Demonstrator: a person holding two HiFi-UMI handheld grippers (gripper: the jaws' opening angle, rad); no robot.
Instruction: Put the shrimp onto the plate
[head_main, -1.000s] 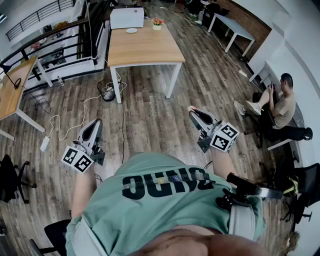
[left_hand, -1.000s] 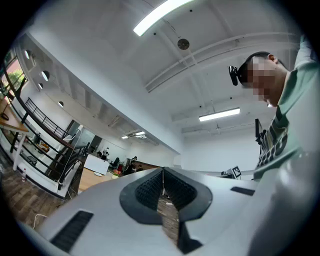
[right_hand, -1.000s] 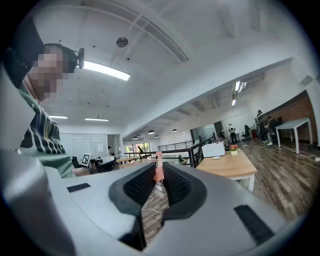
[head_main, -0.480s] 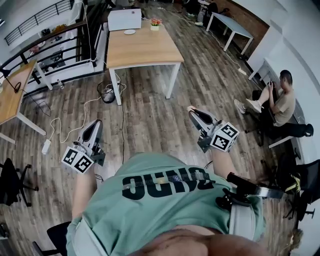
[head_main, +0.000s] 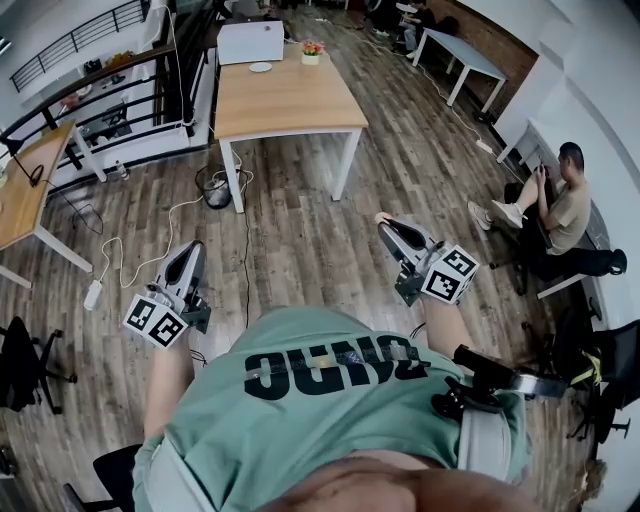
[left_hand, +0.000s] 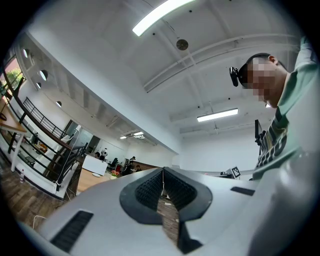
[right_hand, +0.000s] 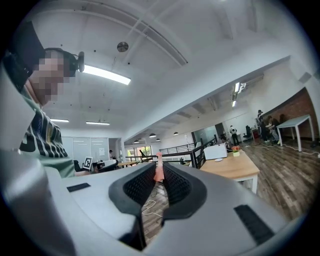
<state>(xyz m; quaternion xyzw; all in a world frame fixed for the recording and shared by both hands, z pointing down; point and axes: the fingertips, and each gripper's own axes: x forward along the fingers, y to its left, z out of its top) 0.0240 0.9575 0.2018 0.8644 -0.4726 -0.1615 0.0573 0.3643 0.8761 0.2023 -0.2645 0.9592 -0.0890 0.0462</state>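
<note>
My right gripper (head_main: 385, 222) is held out in front of my body above the wood floor, shut on a small pink shrimp (right_hand: 158, 169) that sticks out past its tips; the same shrimp (head_main: 380, 216) shows as a pink speck in the head view. My left gripper (head_main: 190, 246) hangs at my left side, its jaws together with nothing between them (left_hand: 162, 182). A small white plate (head_main: 260, 66) lies at the far end of a wooden table (head_main: 290, 105), well ahead of both grippers, beside a white box (head_main: 252, 38) and a little flower pot (head_main: 314, 47).
A person sits against the right wall (head_main: 562, 215). White cables (head_main: 140, 255) trail over the floor at the left, near a round object (head_main: 214, 186) by the table leg. A black railing (head_main: 110, 95), another wooden desk (head_main: 25, 185) and an office chair (head_main: 20, 360) stand at the left.
</note>
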